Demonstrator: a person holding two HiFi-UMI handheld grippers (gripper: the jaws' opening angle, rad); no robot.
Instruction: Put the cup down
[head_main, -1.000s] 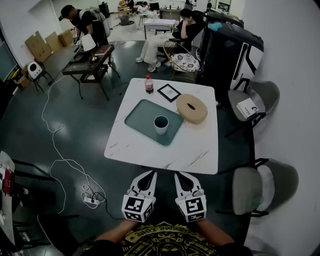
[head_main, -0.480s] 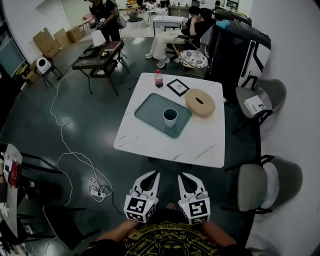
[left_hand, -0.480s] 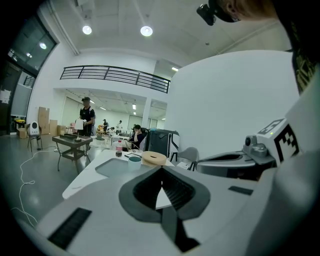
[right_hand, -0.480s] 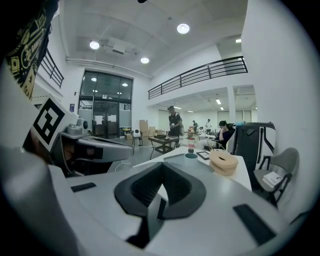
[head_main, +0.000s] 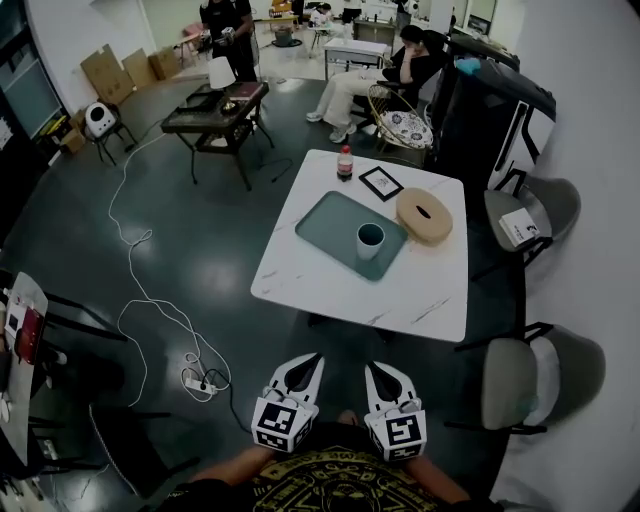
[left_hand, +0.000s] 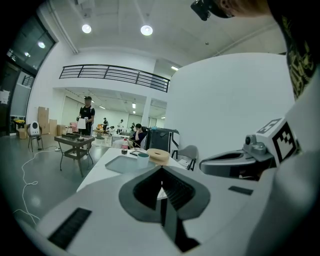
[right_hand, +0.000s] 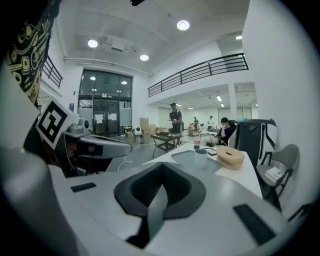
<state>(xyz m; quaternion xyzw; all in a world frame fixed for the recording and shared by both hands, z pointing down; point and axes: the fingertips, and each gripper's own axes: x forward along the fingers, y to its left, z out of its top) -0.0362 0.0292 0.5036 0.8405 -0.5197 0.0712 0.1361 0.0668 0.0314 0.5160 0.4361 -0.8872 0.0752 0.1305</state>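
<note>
A white cup with a dark inside stands upright on a teal tray on the white marble table. Both grippers hang over the dark floor, well short of the table's near edge. My left gripper and my right gripper sit side by side, both shut and empty. The left gripper view has its jaws pressed together, with the cup far ahead. In the right gripper view the right gripper is shut too, and the cup stands far off on the tray.
On the table are a red-capped bottle, a framed picture and a round wooden box. Grey chairs stand to its right. A white cable and power strip lie on the floor at left. People are at the back.
Both grippers have drawn back from the table together, still shut and empty. The table, with the cup on it, now lies farther ahead and more to the right in the head view.
</note>
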